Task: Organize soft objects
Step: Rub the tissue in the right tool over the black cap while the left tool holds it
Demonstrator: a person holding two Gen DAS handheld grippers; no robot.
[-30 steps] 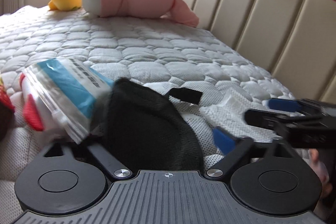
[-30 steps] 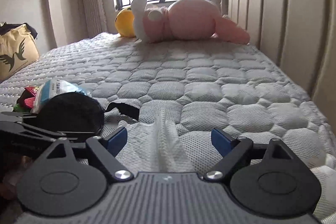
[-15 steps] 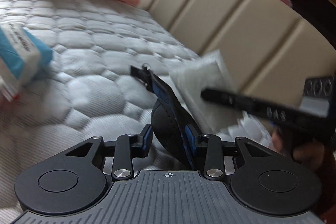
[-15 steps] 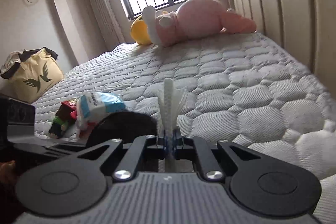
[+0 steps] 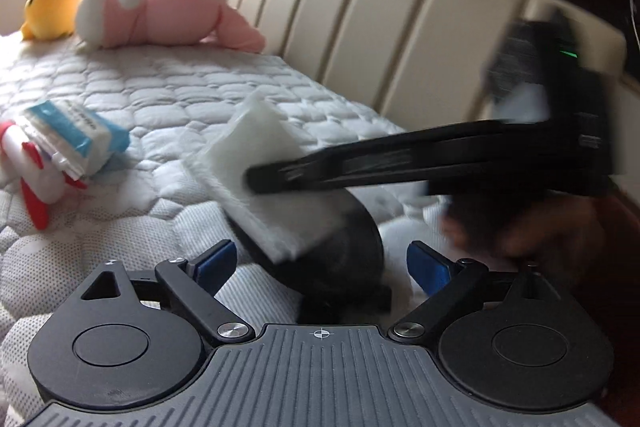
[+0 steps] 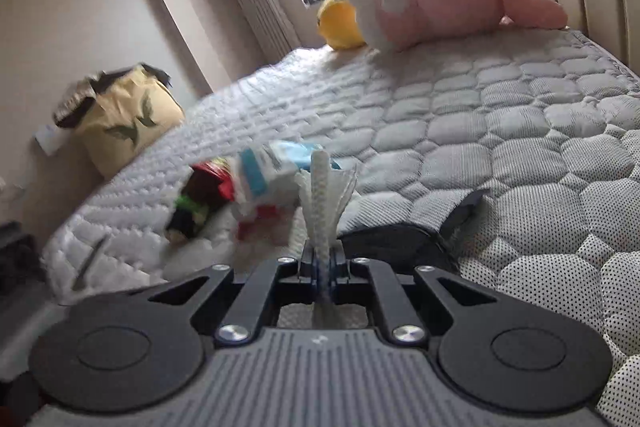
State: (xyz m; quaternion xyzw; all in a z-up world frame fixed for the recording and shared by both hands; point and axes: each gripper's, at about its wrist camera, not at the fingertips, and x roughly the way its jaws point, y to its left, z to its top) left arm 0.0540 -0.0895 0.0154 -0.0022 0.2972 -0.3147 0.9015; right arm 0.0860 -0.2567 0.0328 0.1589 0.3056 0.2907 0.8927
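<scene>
Right gripper (image 6: 323, 269) jaws clamped on white cloth (image 6: 323, 195), lifted off mattress (image 6: 520, 131); left gripper (image 5: 320, 263) jaws wide apart, gripping nothing; black pouch (image 5: 340, 247) lies between them, possibly touching neither; blue packet (image 5: 76, 133) beside red-white toy (image 5: 34, 183)

Print on the blue-white packet (image 5: 76, 135) is too blurred to read.

A folded white cloth (image 5: 264, 183) covers the upper part of a black soft pouch (image 5: 344, 251), whose base is hidden behind the left gripper's body. Motion smears the right gripper (image 5: 256, 179) and the hand (image 5: 532, 227) holding it (no fingers distinguishable). The red-and-green toy (image 6: 200, 203) beside the blue-and-white packet (image 6: 272, 167) is too blurred to identify.
</scene>
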